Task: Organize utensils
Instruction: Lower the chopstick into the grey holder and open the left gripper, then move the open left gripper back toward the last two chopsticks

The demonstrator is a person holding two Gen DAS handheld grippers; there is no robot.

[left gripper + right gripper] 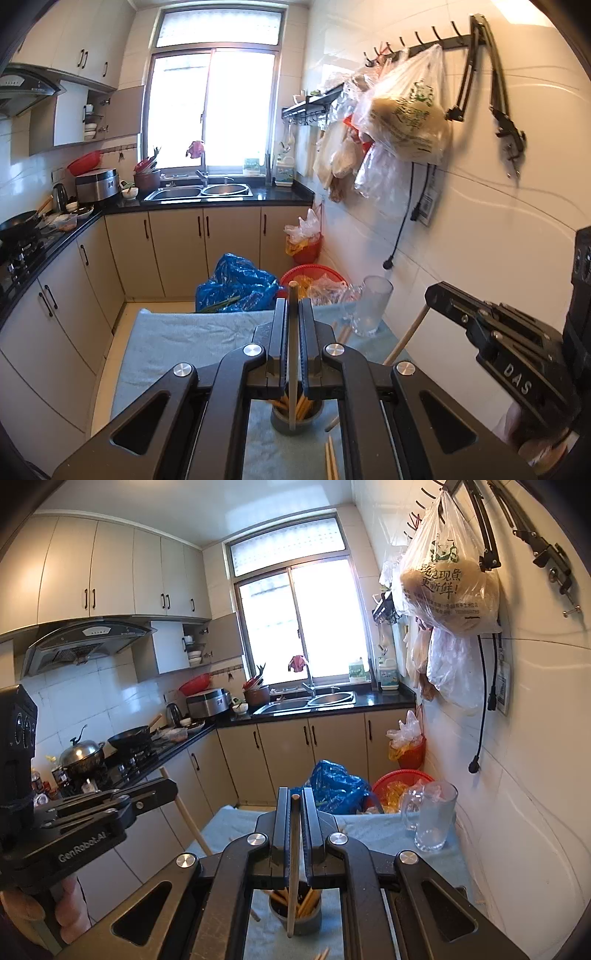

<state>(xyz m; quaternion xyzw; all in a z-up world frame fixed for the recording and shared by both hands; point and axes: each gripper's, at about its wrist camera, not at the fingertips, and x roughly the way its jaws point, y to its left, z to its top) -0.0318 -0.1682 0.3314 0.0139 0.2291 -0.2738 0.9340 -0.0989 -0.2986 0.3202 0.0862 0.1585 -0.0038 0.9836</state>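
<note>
Held upright between the closed fingers of the left gripper: a pale wooden chopstick, top end poking just above the fingertips, lower end hanging in front of the grey holder cup below. Inside that cup, several orange-brown chopsticks leaning against the rim. Clamped the same way in the right gripper: a second pale chopstick, slightly tilted, lower tip down over the near wall of the same grey cup, again with orange sticks inside. Seen from the left wrist camera, that right gripper comes in from the right with its stick slanting down toward the cloth; seen from the right wrist camera, the left gripper comes in from the left with its stick slanting down likewise.

Under the cup, a light blue towel spread over the table. On it, near the bottom edge, two more loose chopsticks. At the far right corner of the towel, a clear glass mug, upright, close to the tiled wall. Beyond the far edge, a crumpled blue plastic bag and a red basket on the floor. Farther back, a steel double sink under the window. High on the right wall, a filled plastic bag hanging from a hook rail.
</note>
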